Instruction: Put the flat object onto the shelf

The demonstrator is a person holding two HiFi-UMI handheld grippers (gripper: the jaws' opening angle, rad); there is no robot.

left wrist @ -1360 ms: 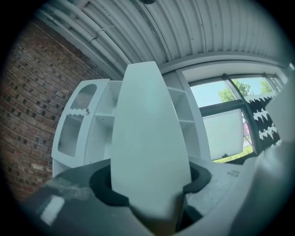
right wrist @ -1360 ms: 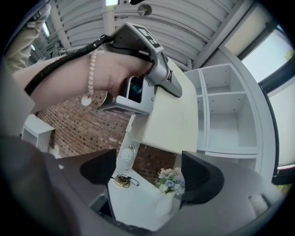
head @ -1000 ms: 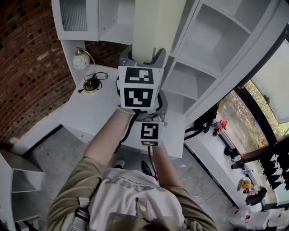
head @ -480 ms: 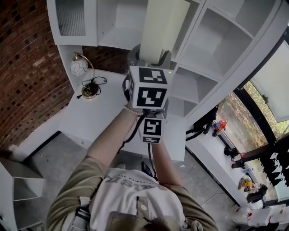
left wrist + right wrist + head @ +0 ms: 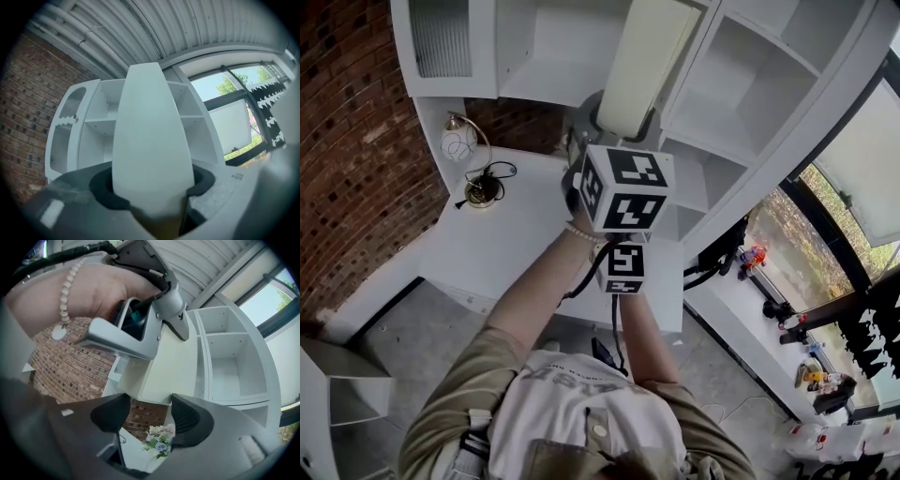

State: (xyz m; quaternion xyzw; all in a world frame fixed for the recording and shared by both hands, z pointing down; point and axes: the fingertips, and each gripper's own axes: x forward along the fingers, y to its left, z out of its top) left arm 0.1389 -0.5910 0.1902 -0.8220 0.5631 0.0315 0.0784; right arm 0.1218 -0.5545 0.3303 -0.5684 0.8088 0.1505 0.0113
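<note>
The cream board [image 5: 647, 61] stands upright before the shelf [image 5: 750, 103]. It looks stiff, light and slippery, and the left gripper [image 5: 152, 190] clamps its near end. The right gripper [image 5: 145, 420] has its fingers closing on nothing.

A brass-based lamp [image 5: 474, 169] with a round white globe stands at the back of a white table [image 5: 502, 258]. Its dark cable [image 5: 502, 172] is looped beside it, against a red brick wall [image 5: 356, 141]. A posy of pale flowers [image 5: 158, 440] shows on a white surface near the brickwork. Grey floor [image 5: 422, 328] spreads below. At right, small colourful items [image 5: 757, 255] dot a low sill by a large window [image 5: 225, 83]. A ribbed ceiling [image 5: 154, 28] runs overhead.
</note>
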